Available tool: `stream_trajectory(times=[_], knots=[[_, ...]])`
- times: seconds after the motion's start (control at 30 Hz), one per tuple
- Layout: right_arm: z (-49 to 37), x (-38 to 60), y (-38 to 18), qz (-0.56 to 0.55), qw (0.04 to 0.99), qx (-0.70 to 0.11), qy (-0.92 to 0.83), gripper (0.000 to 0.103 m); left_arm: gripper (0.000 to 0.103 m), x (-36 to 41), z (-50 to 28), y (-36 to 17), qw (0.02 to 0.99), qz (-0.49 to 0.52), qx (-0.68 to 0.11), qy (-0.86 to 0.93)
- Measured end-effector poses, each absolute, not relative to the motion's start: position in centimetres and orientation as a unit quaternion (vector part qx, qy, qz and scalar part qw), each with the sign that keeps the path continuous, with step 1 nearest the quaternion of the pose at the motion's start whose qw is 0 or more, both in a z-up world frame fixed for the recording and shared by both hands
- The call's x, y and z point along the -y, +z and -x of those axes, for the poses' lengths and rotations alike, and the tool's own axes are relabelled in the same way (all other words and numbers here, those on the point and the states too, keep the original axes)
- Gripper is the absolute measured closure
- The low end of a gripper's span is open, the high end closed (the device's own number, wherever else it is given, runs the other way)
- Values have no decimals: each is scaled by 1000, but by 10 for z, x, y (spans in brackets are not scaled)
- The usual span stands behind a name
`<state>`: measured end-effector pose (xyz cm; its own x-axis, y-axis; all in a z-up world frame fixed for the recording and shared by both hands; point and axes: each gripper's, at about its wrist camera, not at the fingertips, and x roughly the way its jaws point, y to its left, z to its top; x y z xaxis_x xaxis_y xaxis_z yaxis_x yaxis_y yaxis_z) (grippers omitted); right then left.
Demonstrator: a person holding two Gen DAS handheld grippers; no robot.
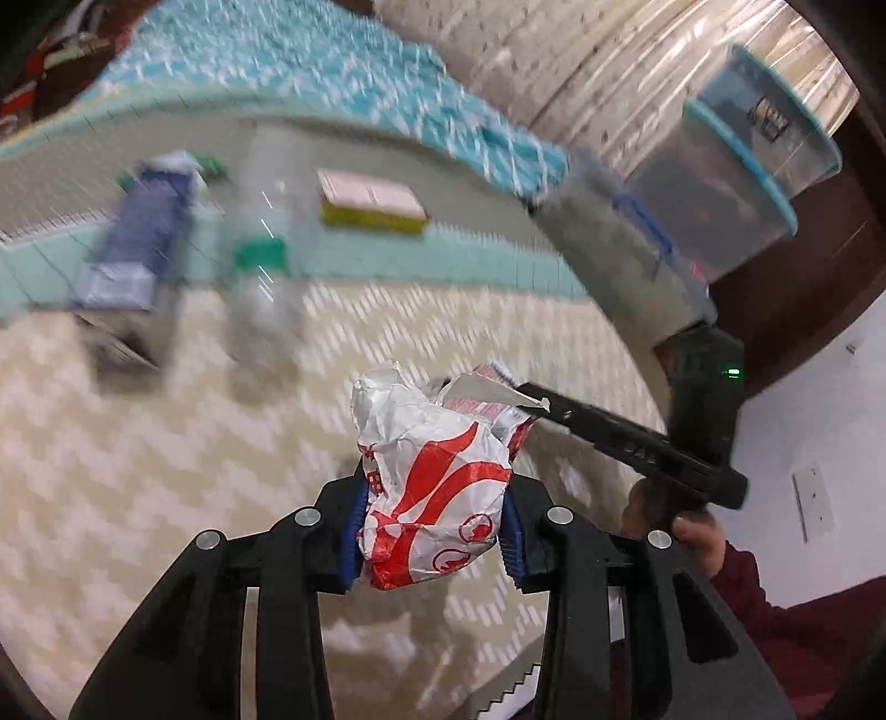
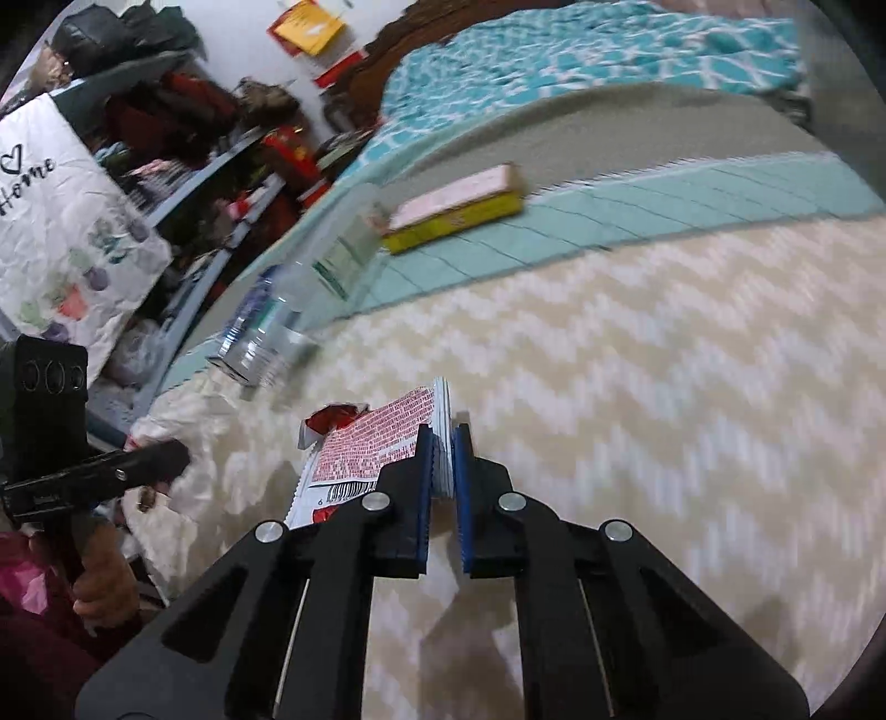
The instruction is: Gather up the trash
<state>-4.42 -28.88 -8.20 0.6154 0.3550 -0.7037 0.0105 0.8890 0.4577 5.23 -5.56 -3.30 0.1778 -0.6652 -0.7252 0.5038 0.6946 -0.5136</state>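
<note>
My left gripper is shut on a crumpled white-and-red plastic bag, held above the bed. My right gripper is shut on a flat red-and-white wrapper with a barcode; in the left wrist view the right gripper pinches that wrapper just behind the bag. More trash lies blurred on the bed: a clear plastic bottle with a green label, a blue carton, and a pink-and-yellow box. The bottle and box also show in the right wrist view.
The bed has a cream zigzag blanket with a teal border and a teal patterned cover beyond. Clear storage bins with blue lids stand at the right. Cluttered shelves and a white "Home" bag stand at the left.
</note>
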Motion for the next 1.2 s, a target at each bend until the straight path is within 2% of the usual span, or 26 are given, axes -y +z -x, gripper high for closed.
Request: stream_trajectory(times=[0.13, 0.3, 0.33, 0.37, 0.4, 0.43, 0.47, 0.6, 0.83, 1.07, 1.2], knots=[[50, 298, -85, -240, 871, -417, 102, 90, 67, 87, -48, -57, 752, 40, -544, -369], [55, 316, -96, -330, 840, -412, 124, 86, 67, 92, -51, -64, 761, 17, -543, -353], [56, 320, -97, -341, 837, -410, 122, 78, 67, 89, -52, -65, 759, 22, -546, -354], [59, 324, -97, -350, 836, -406, 118, 63, 67, 86, -53, -66, 757, 26, -547, -356], [63, 327, -95, -354, 840, -393, 121, 57, 67, 85, -54, -66, 757, 27, -547, -357], [65, 328, -92, -351, 844, -387, 118, 43, 67, 84, -52, -66, 758, 26, -546, -357], [67, 327, -88, -344, 849, -384, 113, 35, 67, 85, -52, -66, 759, 24, -544, -357], [69, 323, -87, -323, 846, -406, 123, 38, 67, 79, -50, -64, 757, 22, -544, -361], [53, 304, -97, -332, 827, -430, 143, 59, 67, 80, -51, -64, 758, 23, -539, -368], [38, 277, -103, -345, 813, -433, 180, 63, 67, 80, -48, -64, 758, 28, -537, -369], [35, 259, -111, -353, 799, -444, 197, 84, 67, 81, -46, -63, 760, 26, -535, -369]])
